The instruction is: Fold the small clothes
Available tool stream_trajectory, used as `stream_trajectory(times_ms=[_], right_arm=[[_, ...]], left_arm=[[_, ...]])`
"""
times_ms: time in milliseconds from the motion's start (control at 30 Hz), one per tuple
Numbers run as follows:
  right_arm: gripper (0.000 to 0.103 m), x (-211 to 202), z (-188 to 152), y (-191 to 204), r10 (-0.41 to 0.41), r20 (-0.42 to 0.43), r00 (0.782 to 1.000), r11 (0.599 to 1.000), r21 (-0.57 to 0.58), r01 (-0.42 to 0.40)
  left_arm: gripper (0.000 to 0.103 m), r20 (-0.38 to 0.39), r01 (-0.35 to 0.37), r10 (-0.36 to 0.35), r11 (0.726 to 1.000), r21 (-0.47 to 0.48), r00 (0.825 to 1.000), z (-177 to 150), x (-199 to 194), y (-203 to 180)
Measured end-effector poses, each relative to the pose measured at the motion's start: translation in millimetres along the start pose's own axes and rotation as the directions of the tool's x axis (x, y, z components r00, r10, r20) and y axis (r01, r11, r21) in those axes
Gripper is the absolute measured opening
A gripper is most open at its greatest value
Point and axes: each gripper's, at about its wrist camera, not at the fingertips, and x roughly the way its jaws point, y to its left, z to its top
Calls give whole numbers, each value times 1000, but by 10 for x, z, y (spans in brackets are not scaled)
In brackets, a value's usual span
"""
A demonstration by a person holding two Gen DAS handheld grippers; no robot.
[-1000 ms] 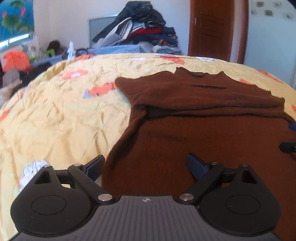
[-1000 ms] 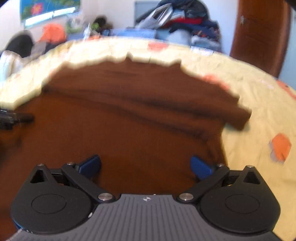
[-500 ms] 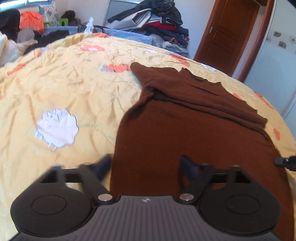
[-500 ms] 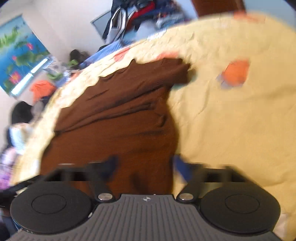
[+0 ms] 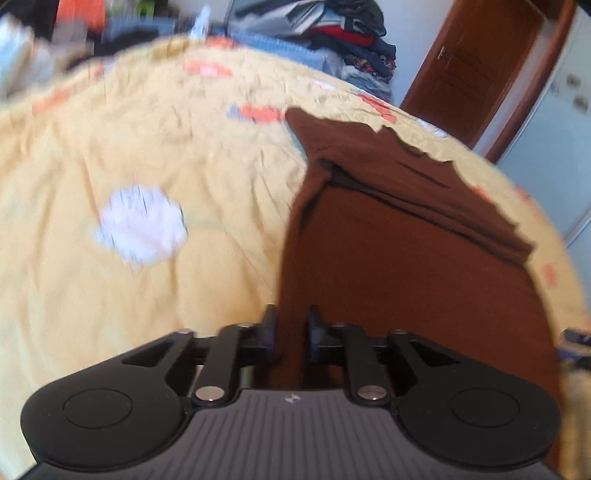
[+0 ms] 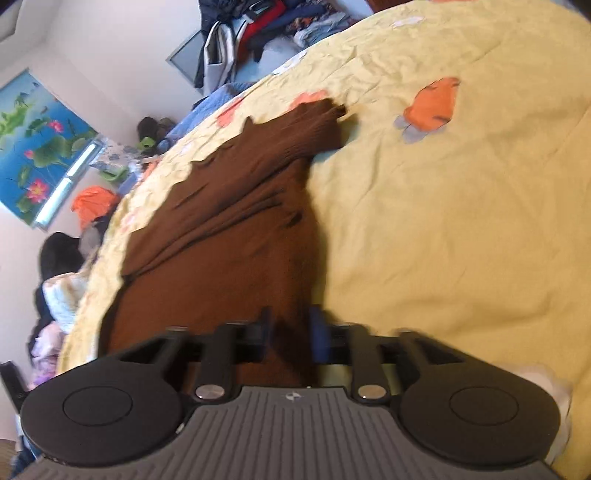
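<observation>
A brown knit sweater (image 5: 399, 243) lies flat on the yellow bedsheet (image 5: 155, 155), its sleeves folded across the chest. My left gripper (image 5: 290, 332) is shut on the sweater's near left hem corner. In the right wrist view the same sweater (image 6: 229, 236) stretches away to the upper left, and my right gripper (image 6: 290, 334) is shut on its near right hem corner. A folded sleeve cuff (image 6: 317, 122) points toward the far right.
The yellow sheet with orange prints (image 6: 432, 107) spreads wide to the right of the sweater. A pile of clothes (image 5: 332, 26) stands behind the bed. A brown door (image 5: 469, 70) is at the back right.
Both grippers were open over the hem one second ago. They have dropped to the two hem corners and closed on the brown fabric. The right gripper has tilted.
</observation>
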Motion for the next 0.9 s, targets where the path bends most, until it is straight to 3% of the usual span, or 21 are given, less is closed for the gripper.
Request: stream_trajectory(times_ms=[33,67,133,200,233,267,333,400,533,600,633,667,700,733,767,833,867,900], right_arm=[[74,-43,-47,6,40,-14,999,999,13,-40],[75,-96,-92,-14,80,-33,996,996,33,-79],[74,-154,-223,-63,145,-67,987,986,87,-139],[56,-166,-347,-104,210,-91,974,971,135,-197],[32,-149,-386,-104,206,-102,973,972,136,-191],[12,-106,-402,-108,188,-122,974,976,135,-172],[12,-99,-402,-135,172,-127,977,980,128,-156],[11,-222,-369,-156,125,-96,988,989,93,-116],[8,-382,-438,-345,134,-71,988,984,126,-124],[16,-355,-488,-293,132,-77,988,983,138,-121],[30,-367,-517,-248,140,-87,986,981,147,-126],[49,-378,-546,-193,155,-103,983,979,147,-139],[59,-431,-597,-155,180,-114,977,976,140,-164],[69,-471,-654,-108,203,-123,971,973,136,-186],[70,-505,-716,-70,216,-137,967,971,135,-198],[70,-511,-820,-7,235,-161,959,967,141,-214],[62,-497,-848,13,243,-160,957,964,146,-220],[53,-472,-860,25,244,-164,956,964,152,-220]], left_arm=[[59,-9,79,-79,995,-60,997,-73,-63,70],[75,-13,140,-142,985,-102,990,-136,-112,119],[74,-16,200,-205,967,-159,979,-250,-156,159],[53,5,161,-162,980,-118,987,-293,-153,97],[16,-6,104,-105,992,-78,994,-283,-109,46],[5,-17,60,-61,996,-61,998,-260,-70,37],[5,-31,63,-65,996,-66,997,-190,-65,82],[5,-27,-1,1,1000,1,1000,-164,-122,61],[7,-10,25,-24,999,39,1000,-280,-193,68],[11,-31,65,-66,998,-15,997,-349,-258,103],[21,-48,100,-103,993,-59,994,-398,-304,137],[41,-61,152,-159,983,-107,985,-461,-354,176],[53,-61,206,-218,967,-151,974,-538,-406,206],[74,-58,252,-267,950,-186,962,-621,-454,217],[78,-61,276,-293,939,-206,954,-695,-485,195],[75,-49,267,-279,949,-169,959,-801,-516,87],[45,-43,233,-240,963,-134,970,-818,-518,29],[21,-67,182,-190,978,-101,980,-812,-479,-13]])
